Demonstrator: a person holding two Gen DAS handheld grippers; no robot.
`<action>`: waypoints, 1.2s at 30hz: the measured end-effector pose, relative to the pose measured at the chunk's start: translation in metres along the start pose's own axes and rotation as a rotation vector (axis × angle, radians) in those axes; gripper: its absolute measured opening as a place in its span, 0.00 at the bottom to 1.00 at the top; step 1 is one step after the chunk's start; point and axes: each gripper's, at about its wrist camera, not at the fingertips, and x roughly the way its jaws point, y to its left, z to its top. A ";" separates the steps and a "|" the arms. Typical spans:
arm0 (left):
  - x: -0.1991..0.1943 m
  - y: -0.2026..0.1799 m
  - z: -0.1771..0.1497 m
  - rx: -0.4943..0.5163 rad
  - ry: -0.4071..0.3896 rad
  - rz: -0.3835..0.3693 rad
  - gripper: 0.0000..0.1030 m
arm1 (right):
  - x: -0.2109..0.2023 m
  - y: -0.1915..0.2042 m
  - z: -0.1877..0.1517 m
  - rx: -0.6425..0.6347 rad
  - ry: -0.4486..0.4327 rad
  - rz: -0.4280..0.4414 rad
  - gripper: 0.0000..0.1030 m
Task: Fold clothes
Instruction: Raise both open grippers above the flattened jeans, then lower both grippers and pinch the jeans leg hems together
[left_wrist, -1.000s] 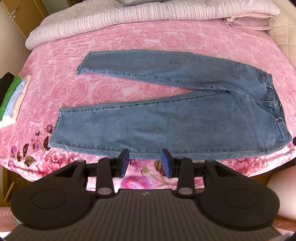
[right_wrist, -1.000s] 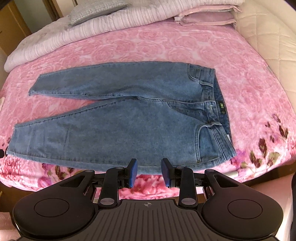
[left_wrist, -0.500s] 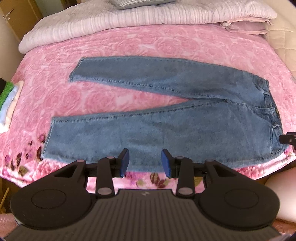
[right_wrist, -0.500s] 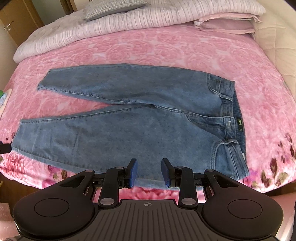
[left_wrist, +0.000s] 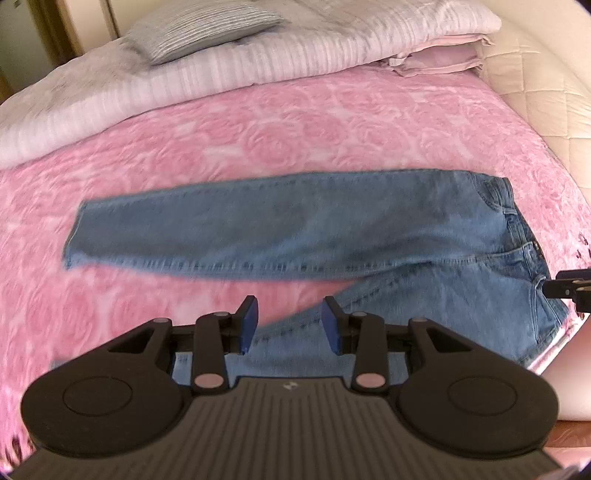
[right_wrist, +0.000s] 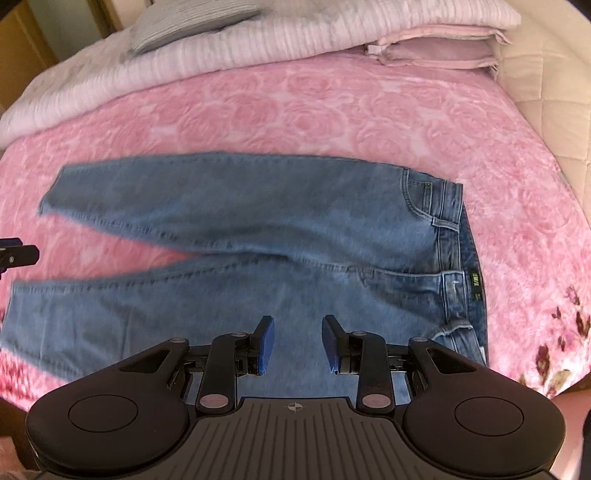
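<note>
A pair of blue denim jeans (right_wrist: 280, 236) lies flat and unfolded on the bed, the two legs spread apart in a narrow V. Seen past the right claw (right_wrist: 297, 343), the waistband sits ahead and to the right, with the leg hems off to the left. The nearer leg runs directly beneath the left claw (left_wrist: 290, 325).

One pair of blue jeans (right_wrist: 258, 236) lies spread flat on one pink rose-patterned bedspread (right_wrist: 332, 110), its two legs reaching left and its one waistband at the right. At the far side sit one pale striped quilt (left_wrist: 258, 74), one grey striped cushion (left_wrist: 207, 29) on it at the far left, and one stack of folded pink bedding (right_wrist: 436, 51) at the far right. Two grippers count in all, the left gripper (left_wrist: 290, 325) and the right gripper (right_wrist: 297, 345), each with two blue-padded fingers set apart with nothing between them.
</note>
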 end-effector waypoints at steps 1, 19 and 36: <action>0.005 0.000 0.004 0.012 -0.007 -0.013 0.33 | 0.004 -0.006 0.003 0.022 0.001 -0.003 0.31; 0.149 -0.019 0.037 0.119 0.026 -0.144 0.33 | 0.110 -0.084 0.042 -0.053 0.068 0.039 0.31; 0.266 -0.031 0.109 0.422 -0.014 -0.209 0.33 | 0.214 -0.148 0.162 -0.355 -0.006 0.161 0.46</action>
